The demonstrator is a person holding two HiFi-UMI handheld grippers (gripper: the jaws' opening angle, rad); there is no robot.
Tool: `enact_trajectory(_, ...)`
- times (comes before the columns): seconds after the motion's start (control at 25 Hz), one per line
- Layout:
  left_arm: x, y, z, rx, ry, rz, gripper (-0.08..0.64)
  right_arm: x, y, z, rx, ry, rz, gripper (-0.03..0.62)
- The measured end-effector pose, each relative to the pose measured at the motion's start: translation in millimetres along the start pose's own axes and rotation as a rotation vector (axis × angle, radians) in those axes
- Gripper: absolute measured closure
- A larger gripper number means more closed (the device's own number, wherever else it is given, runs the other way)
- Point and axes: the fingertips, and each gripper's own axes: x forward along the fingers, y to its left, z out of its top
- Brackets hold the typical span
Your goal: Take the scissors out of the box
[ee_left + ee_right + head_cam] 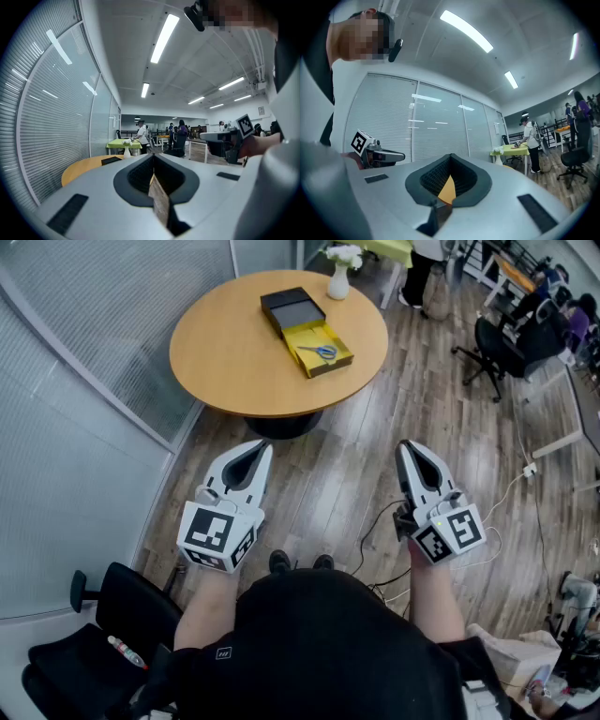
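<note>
In front of me stands a round wooden table point(225, 352). On it lies an open yellow box point(307, 335), a black lid point(292, 307) touching the box's far end, and a white vase point(338, 282) just beyond the box.

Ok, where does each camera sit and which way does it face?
Head view: on the head, steeply down; torso, left gripper, right gripper, round table with box and scissors.
Left gripper view: on that gripper, level along shut jaws, past the round table; right gripper at right.
Right gripper view: on that gripper, level along shut jaws toward blinds; left gripper at left.
Shared: both gripper views catch the green table.
</note>
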Motion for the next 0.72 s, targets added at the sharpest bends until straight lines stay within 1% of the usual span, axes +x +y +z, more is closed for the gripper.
enact_trajectory(0.24, -7.3, 13.8, -5.2, -0.007, -0.002, -0.009, 0.546, 13.6, 12.4, -6.3, 0.004, 0.007, 0.001, 0.557)
enact_trajectory(0.44, -21.0, 32.2, -12.8, -0.017, -0.003, -0.015, 0.546, 24.1, 30.2, -6.4, 0.025, -0.007, 0.034, 0.557)
enact_trajectory(0.72, -44.9, 61.2, -20.5, -0.025, -0.011, -0.028, 0.545, 34.4, 58.3, -13.9, 0.041, -0.002, 0.022, 0.554)
